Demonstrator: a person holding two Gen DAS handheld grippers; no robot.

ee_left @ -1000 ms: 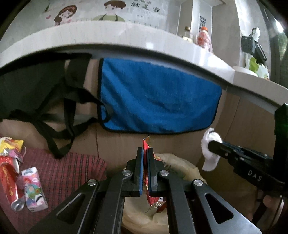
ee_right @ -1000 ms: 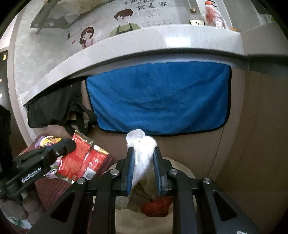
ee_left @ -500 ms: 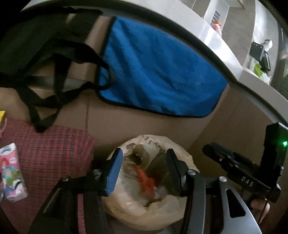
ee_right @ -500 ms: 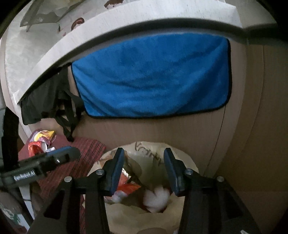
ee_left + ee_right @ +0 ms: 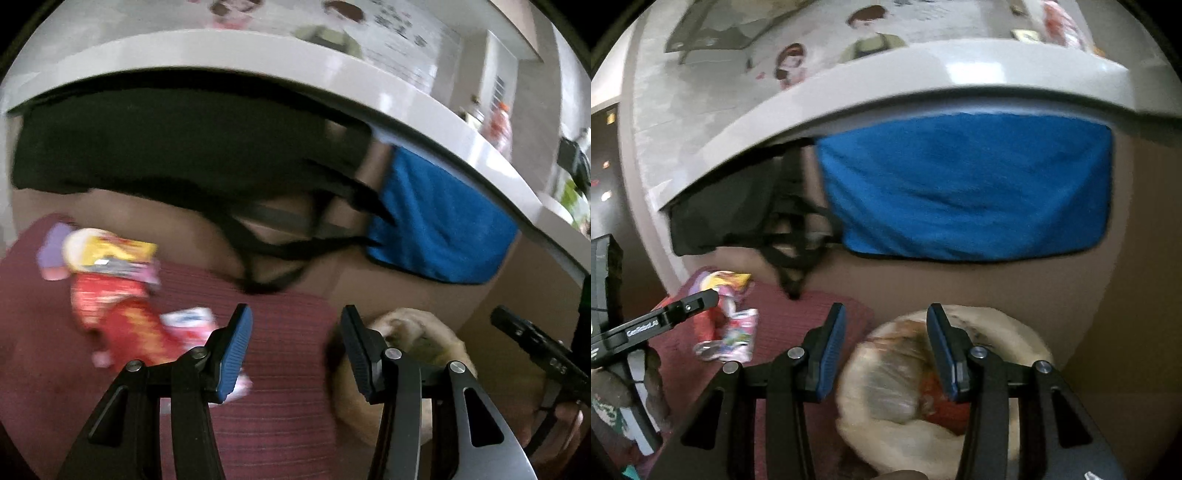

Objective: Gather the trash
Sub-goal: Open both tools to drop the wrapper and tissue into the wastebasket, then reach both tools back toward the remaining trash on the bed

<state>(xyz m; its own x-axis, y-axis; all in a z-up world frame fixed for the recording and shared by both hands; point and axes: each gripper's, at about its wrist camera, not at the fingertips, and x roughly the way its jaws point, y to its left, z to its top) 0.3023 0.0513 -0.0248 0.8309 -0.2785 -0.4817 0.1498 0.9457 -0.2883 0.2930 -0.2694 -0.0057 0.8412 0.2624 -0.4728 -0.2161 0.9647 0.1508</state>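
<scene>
My left gripper [image 5: 295, 347] is open and empty over the red checked cloth [image 5: 280, 406]. To its left lies a blurred pile of trash: a red snack packet [image 5: 122, 325], a yellow packet [image 5: 110, 251] and a small carton [image 5: 188, 317]. The beige trash bag [image 5: 413, 332] is at its right. My right gripper [image 5: 884, 347] is open and empty above the trash bag's [image 5: 997, 321] left rim. A red wrapper [image 5: 938, 398] lies inside. The left gripper's finger [image 5: 676, 314] shows at the left of the right wrist view, near the carton [image 5: 738, 332].
A blue towel [image 5: 960, 184] and a black strapped bag [image 5: 166, 147] hang from the pale counter edge [image 5: 258, 55] over a brown cabinet front [image 5: 960, 284]. The person's hand [image 5: 565, 417] holds the right gripper at the far right.
Both grippers opened: the red wrapper and the white tissue dropped into the bag. My left gripper then swung left, from over the bag to over the red cloth. The right gripper shifted a little left.
</scene>
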